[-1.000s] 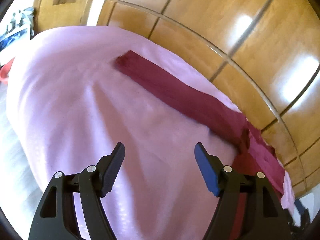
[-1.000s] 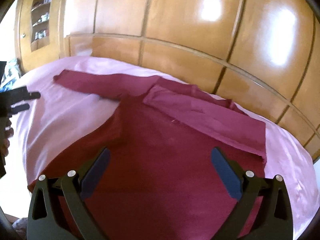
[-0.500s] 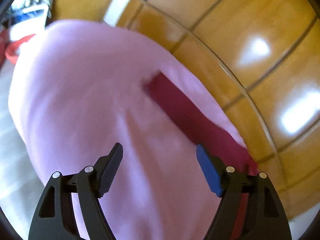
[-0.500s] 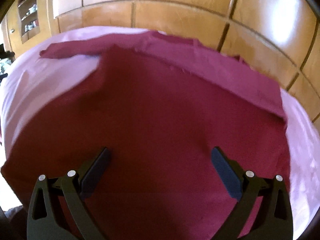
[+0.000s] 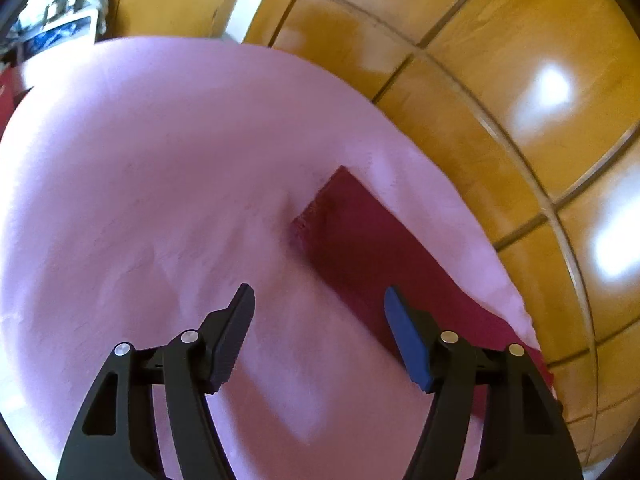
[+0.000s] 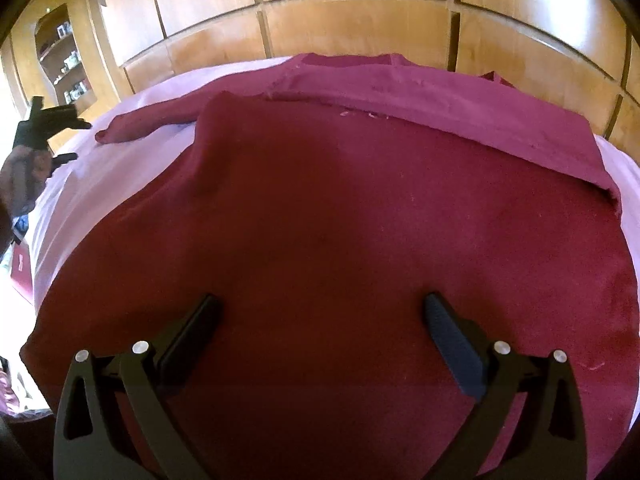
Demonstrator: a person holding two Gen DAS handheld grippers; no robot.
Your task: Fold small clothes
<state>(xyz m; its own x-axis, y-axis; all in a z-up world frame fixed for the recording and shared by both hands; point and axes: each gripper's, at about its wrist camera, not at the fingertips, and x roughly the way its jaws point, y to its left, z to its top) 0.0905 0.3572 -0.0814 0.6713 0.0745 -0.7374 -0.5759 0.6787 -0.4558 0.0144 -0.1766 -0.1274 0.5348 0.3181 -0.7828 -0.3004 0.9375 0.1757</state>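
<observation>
A dark red long-sleeved top [image 6: 340, 220] lies flat on the pink bedsheet [image 6: 120, 160]. Its right sleeve is folded across the upper body; its left sleeve [image 6: 148, 124] stretches out to the left. In the left wrist view that sleeve [image 5: 360, 248] runs diagonally, its cuff end just ahead of my left gripper [image 5: 318, 294]. The left jaws are closing and nothing is between them. My left gripper also shows at the far left of the right wrist view [image 6: 64, 136], held by a hand. My right gripper [image 6: 320, 304] hovers open low over the top's body, empty.
A glossy wooden headboard [image 5: 500, 92] runs along the far side of the bed. A wooden shelf niche [image 6: 64, 64] with small items stands at the back left. A red item [image 6: 22, 272] lies off the bed's left edge. Bare pink sheet [image 5: 140, 180] spreads left of the sleeve.
My left gripper has travelled along the sleeve toward its cuff end, which is now close ahead, and its jaws have narrowed a little. My right gripper has sunk closer to the top's body.
</observation>
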